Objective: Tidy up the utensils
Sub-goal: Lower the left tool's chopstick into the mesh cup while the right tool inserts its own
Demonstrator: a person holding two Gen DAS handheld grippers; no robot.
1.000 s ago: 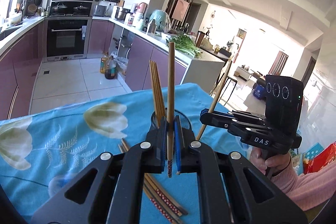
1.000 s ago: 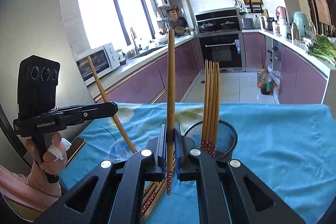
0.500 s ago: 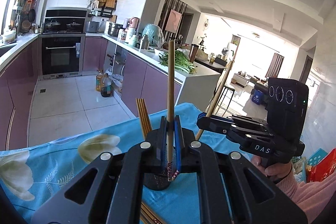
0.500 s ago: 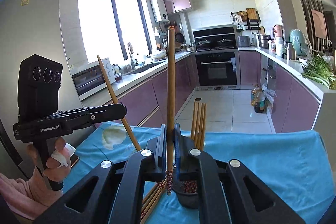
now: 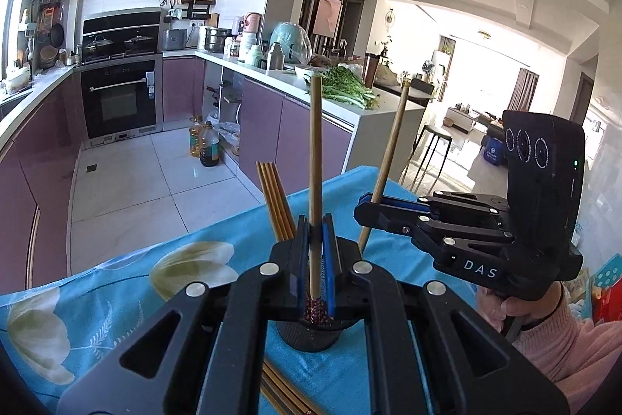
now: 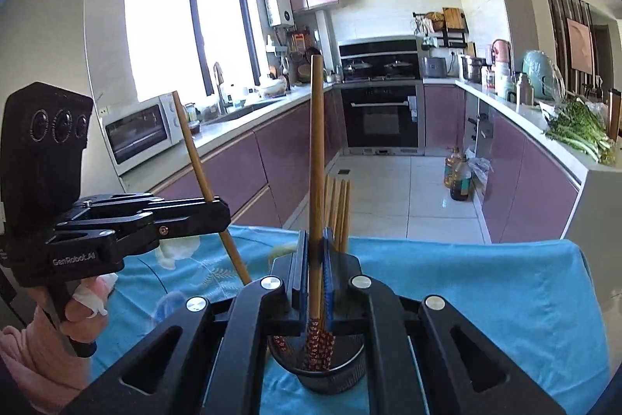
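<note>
So both grippers are at the drop-off step right now. The left gripper (image 5: 318,251) has its jaws clenched on one wooden chopstick (image 5: 315,158), held upright with the patterned tip right over the black mesh holder (image 5: 311,333) on the bench with the blue floral cloth (image 5: 116,302). The right gripper (image 6: 317,271) is doing the same, jaws clamped on its own chopstick (image 6: 317,150), tip down at the holder's mouth. A bunch of chopsticks (image 6: 338,205) are already standing in the holder, and a few loose ones (image 5: 280,391) lie on the cloth just in front of it. Next move, I'd guess: lower each tip inside the rim, then let go without knocking the ones already in.
</note>
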